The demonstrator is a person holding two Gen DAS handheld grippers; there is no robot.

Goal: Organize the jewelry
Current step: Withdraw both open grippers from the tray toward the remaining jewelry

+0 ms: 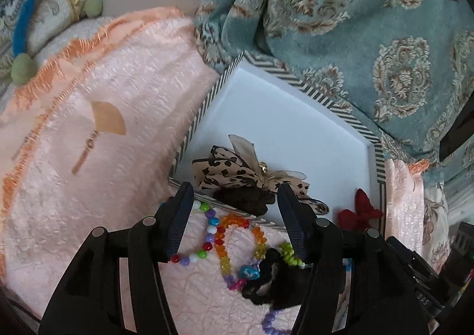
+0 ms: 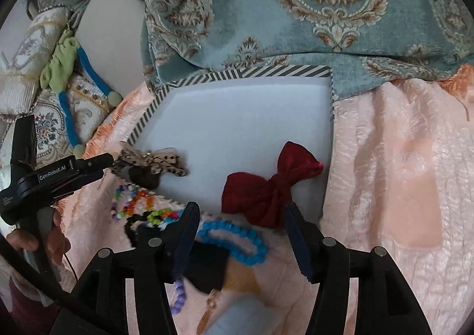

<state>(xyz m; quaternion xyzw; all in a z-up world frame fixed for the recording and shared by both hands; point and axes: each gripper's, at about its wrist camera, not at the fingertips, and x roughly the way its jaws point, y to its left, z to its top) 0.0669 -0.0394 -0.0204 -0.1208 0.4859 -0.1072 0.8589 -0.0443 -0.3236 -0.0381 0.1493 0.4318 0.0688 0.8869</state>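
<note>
Jewelry is lying half sorted: I am holding my left gripper (image 1: 234, 216) spread over the beads (image 1: 213, 234) and my right gripper (image 2: 240, 234) spread near the blue bracelet (image 2: 237, 238). Leopard bow (image 1: 237, 169) and red bow (image 2: 266, 189) are already sitting in the tray (image 2: 251, 72); beads, bracelet and scrunchie (image 1: 260, 281) are waiting on the blanket (image 2: 400, 172).

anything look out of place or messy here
Yes. The leopard-print bow sits in the striped box's near corner with one tail draped over the rim. The red bow lies inside. Beaded bracelets and a black scrunchie lie tangled on the pink cloth outside it.
</note>
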